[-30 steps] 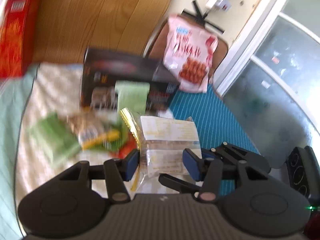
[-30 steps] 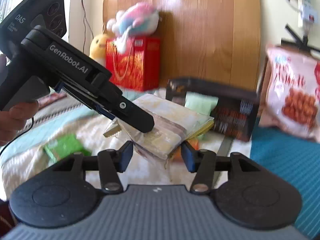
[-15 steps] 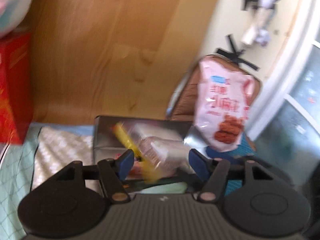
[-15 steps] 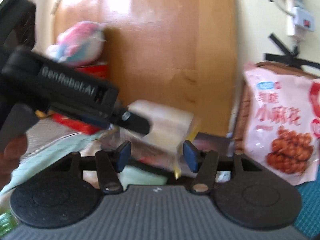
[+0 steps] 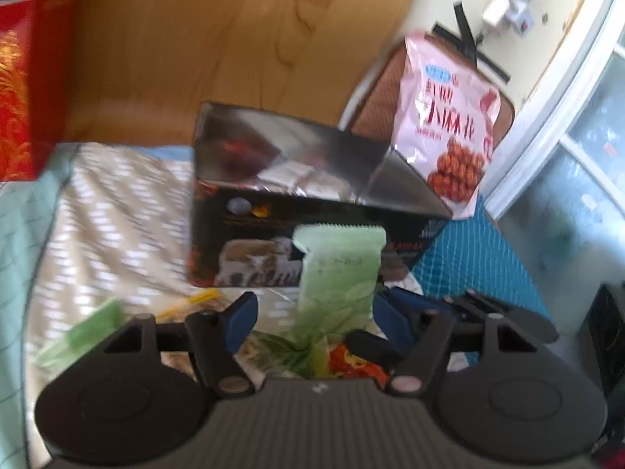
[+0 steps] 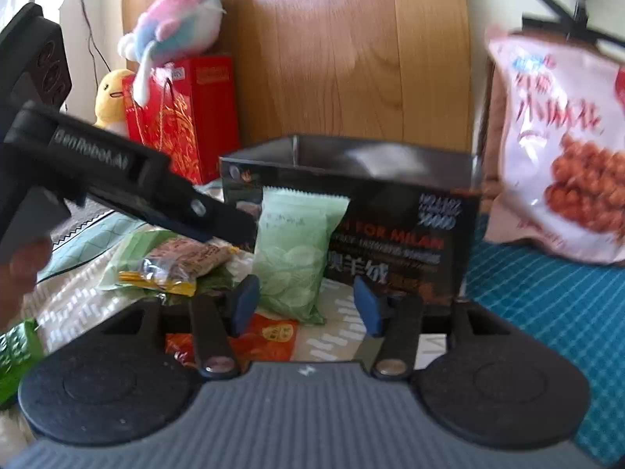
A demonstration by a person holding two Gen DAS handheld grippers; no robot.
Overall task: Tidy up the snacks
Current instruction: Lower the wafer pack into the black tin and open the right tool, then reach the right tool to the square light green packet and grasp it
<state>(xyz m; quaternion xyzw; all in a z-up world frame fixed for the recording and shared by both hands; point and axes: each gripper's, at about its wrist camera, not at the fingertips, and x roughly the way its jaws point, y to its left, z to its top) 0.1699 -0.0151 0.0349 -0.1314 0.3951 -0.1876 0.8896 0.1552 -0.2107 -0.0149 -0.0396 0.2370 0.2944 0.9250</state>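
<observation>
Gone from both sets of fingers since a second ago: the clear-wrapped packet, now lying inside the black box, upper centre of frame. Leans against the box front, long axis upright: green packet, dead ahead of the right gripper, jaws just narrowing, empty. Left gripper just widened, empty.
</observation>
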